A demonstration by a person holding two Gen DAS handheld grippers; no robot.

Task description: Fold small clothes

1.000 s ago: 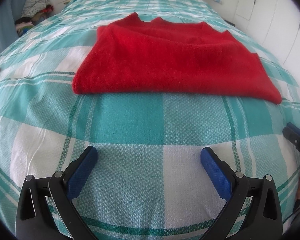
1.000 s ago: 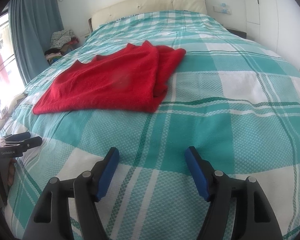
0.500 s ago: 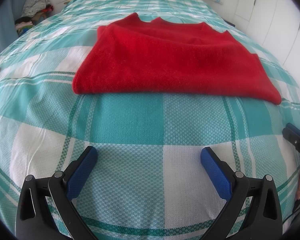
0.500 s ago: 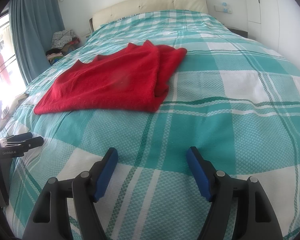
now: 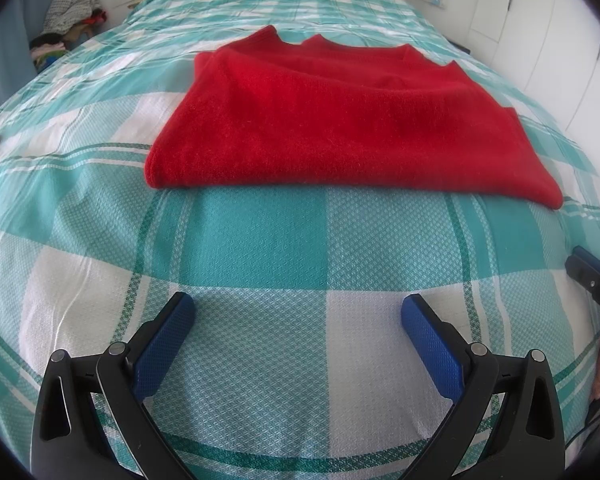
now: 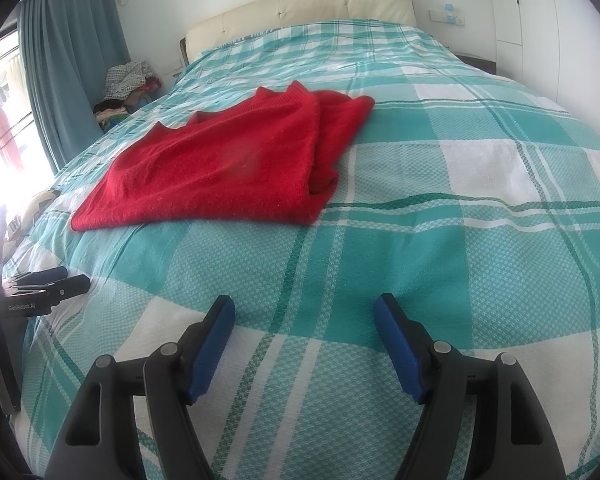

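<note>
On the bed (image 5: 236,248), under its teal-and-white checked cover, your red sweater (image 5: 340,128) lies folded flat, well ahead of both claws and touched by neither. From the left wrist view its long folded edge faces you; from the right wrist view the sweater (image 6: 220,176) sits up and to the left, with its layered folds stacked at the right end. Your left claw (image 5: 298,312) is spread wide with nothing between its blue pads (image 5: 164,344), only the bare cover beneath. Your right claw (image 6: 304,312) is likewise spread apart and grips nothing. Each claw shows at the edge of the other's view, low over the cover. A pile of clothes (image 6: 128,80) sits beside the bed near the blue curtain (image 6: 72,72), and a cream headboard (image 6: 300,12) stands at the far end.
</note>
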